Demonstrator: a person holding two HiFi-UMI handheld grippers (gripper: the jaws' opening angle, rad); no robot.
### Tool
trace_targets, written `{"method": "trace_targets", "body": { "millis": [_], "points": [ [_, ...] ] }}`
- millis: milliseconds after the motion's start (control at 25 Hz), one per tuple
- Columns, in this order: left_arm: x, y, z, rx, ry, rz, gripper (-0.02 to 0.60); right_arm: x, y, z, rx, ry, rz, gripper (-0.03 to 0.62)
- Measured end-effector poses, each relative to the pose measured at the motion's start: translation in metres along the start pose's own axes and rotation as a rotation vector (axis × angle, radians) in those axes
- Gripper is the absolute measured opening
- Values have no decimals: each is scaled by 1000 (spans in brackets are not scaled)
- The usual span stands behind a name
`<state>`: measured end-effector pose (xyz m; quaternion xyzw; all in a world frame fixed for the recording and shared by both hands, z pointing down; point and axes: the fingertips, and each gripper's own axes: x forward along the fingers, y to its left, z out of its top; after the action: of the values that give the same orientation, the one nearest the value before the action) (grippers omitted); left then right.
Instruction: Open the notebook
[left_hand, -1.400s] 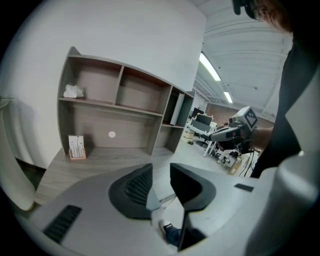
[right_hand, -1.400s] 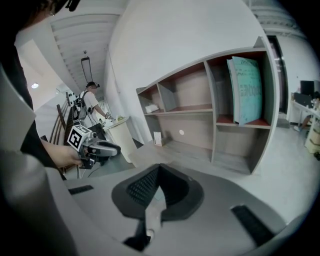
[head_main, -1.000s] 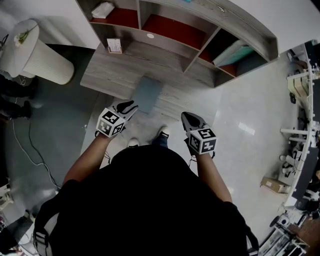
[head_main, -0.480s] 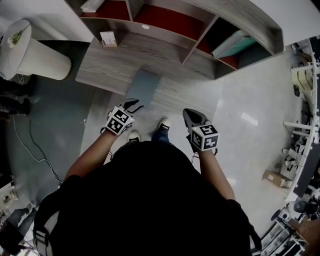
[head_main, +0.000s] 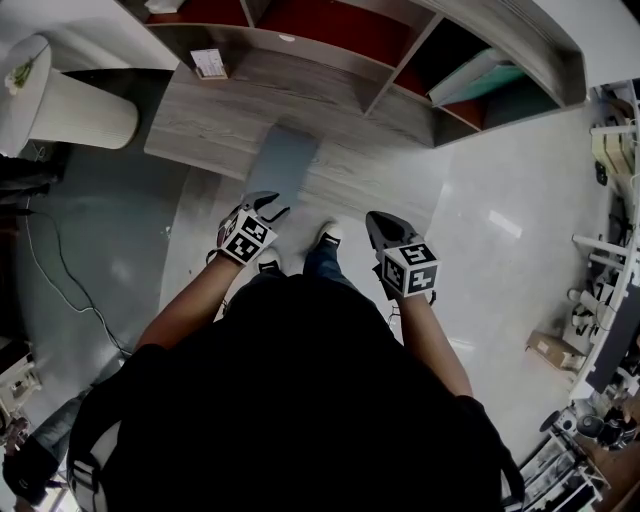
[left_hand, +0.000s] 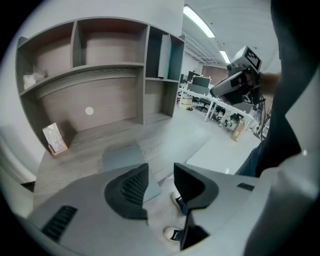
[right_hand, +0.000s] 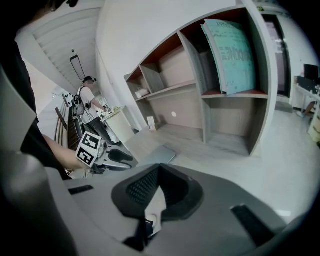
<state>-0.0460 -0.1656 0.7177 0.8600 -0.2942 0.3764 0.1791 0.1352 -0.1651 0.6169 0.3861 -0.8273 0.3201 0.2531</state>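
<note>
Left tool (head_main: 275, 206) lowered, jaws opening empty, notebook (head_main: 283, 160) seemingly closed, wooden desk (head_main: 200, 125), shelves (head_main: 395, 62)

The head camera is looking steeply down from above the person's shoulders, taking in the left gripper (head_main: 272, 208), the right gripper (head_main: 373, 220), the desk (head_main: 200, 135) and the shelves (head_main: 400, 75) beyond. Each gripper camera is riding close behind its own jaws, tilting down over the desk toward the shelves. The left one is catching the right gripper at its right side, the right one the left gripper at its left. All three are sharing the notebook (head_main: 282, 160).
</note>
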Motion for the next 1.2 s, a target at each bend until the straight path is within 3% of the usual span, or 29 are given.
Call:
{"method": "trace_targets", "body": {
  "millis": [280, 720, 1200],
  "points": [
    [26, -5, -21, -1, 62, 1, 172, 6, -11, -7, 27, 34, 15, 0],
    [61, 7, -54, -52, 164, 91, 183, 20, -21, -24, 41, 94, 52, 0],
    [85, 6, -75, -67, 223, 123, 204, 36, -35, -38, 54, 146, 76, 0]
  ]
}}
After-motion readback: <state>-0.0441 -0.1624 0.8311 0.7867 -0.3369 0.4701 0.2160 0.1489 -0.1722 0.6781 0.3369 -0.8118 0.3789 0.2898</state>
